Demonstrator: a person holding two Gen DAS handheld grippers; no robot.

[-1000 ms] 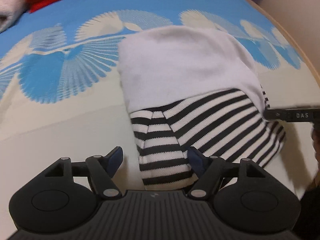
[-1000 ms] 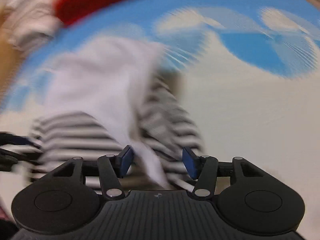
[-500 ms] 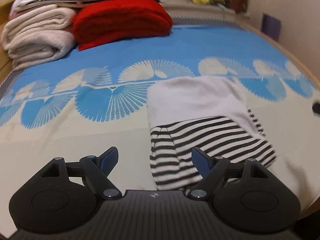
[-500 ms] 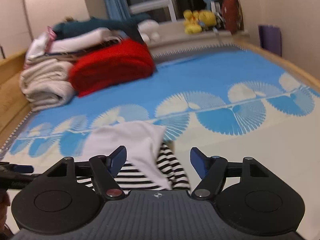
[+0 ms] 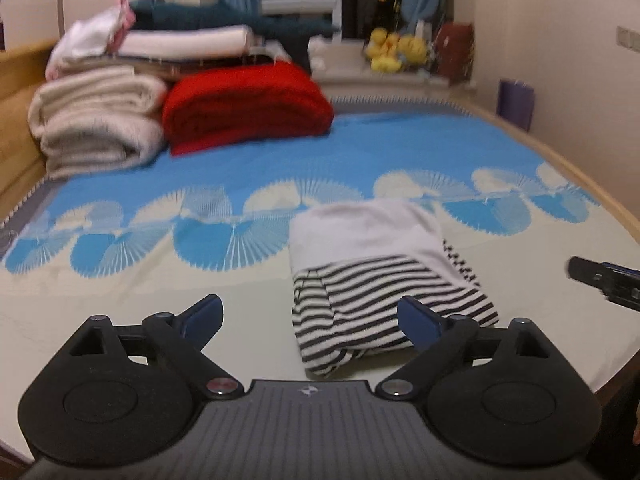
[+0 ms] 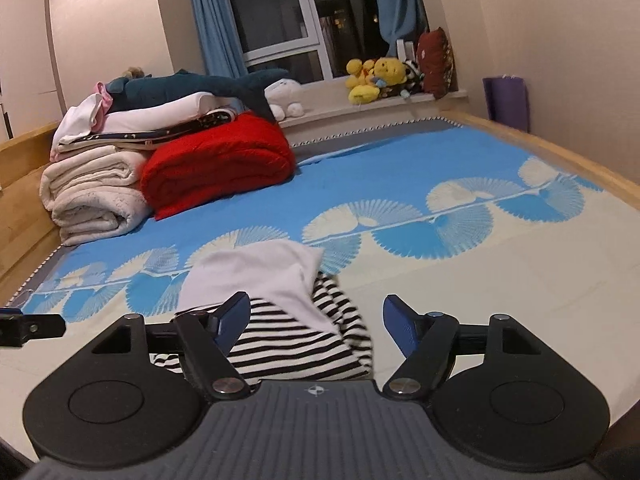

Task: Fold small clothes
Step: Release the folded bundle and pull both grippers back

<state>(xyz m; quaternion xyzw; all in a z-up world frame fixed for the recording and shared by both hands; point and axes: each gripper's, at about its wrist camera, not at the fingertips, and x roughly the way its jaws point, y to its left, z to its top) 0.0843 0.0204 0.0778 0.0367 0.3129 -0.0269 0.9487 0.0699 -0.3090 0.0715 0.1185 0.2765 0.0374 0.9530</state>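
Ahead of both tongs, left tongs [image 5: 310, 318] and right tongs [image 6: 316, 318] gaping wide and empty, I see the folded striped garment [image 5: 384, 276] lying lengthwise, equally near on the bed [image 5: 120, 312].

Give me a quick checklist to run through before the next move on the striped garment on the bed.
1. Left gripper empty, jaws just opened wider: ok.
2. Right gripper empty, jaws just opened wider: ok.
3. Striped garment lying folded on the bed cover, white part over stripes: ok.
4. Fold edges lined up: not ok, striped edge pokes out at the right.
5. Garment clear of the red blanket: ok.
6. Underside smooth: cannot tell.
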